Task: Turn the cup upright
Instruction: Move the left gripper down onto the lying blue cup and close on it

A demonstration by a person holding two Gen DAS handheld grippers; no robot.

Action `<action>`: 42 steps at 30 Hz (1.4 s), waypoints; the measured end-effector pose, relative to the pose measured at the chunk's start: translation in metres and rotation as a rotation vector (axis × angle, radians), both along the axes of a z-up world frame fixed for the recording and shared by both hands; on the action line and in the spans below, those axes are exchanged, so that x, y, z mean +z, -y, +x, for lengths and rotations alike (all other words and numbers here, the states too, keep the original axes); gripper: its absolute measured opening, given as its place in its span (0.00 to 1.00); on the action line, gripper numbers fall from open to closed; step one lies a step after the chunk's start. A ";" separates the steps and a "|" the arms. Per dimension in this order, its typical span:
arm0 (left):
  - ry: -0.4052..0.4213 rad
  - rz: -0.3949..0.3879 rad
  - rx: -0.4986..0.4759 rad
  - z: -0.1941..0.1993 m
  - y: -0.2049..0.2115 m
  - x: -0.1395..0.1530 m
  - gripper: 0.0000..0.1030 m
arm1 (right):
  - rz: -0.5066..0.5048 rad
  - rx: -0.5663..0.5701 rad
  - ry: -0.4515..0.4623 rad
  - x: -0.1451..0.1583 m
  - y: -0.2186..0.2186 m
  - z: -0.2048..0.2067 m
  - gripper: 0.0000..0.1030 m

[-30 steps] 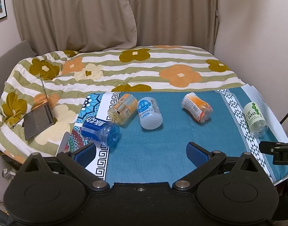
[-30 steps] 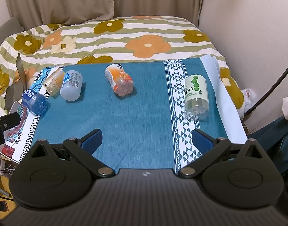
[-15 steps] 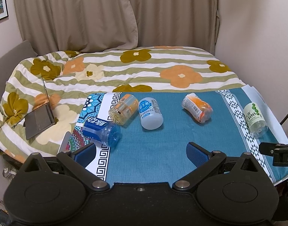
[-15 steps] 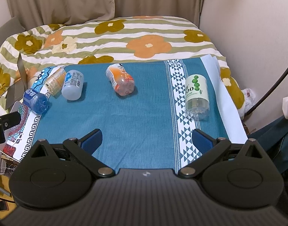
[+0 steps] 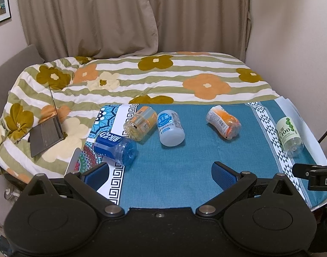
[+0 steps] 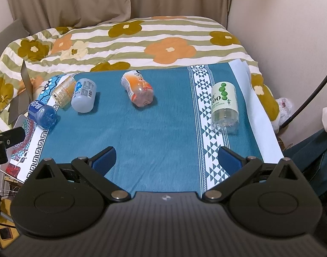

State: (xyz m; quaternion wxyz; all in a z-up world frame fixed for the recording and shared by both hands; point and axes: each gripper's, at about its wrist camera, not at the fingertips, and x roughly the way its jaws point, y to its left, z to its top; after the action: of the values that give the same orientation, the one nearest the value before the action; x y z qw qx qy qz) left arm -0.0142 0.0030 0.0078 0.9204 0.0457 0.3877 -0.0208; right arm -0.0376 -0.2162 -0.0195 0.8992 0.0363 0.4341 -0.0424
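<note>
Several cut-off bottle cups lie on their sides on a teal cloth. From left: a blue cup, a yellow-orange cup, a pale blue-labelled cup, an orange cup, and a green-dotted white-labelled cup. My left gripper is open and empty, near the front edge, closest to the blue cup. My right gripper is open and empty, in front of the orange and green-dotted cups.
A flowered striped quilt covers the bed behind the cloth. An open laptop rests on the quilt at the left. Curtains and a wall stand behind. A patterned mat lies under the cloth's left edge.
Both views have shifted slightly, so the cups sit a little lower and nearer in frame. Both grippers stay open and no cup has moved.
</note>
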 end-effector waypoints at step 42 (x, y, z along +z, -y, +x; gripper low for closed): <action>-0.391 -0.475 0.649 0.187 -0.148 -0.114 0.89 | 0.021 0.227 -0.221 -0.067 -0.055 0.187 1.00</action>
State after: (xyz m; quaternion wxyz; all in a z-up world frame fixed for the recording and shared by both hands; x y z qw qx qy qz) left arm 0.1731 0.1515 -0.1060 0.7736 -0.2959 0.5331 0.1726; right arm 0.1495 -0.1608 -0.0866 0.8446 -0.0085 0.5319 0.0605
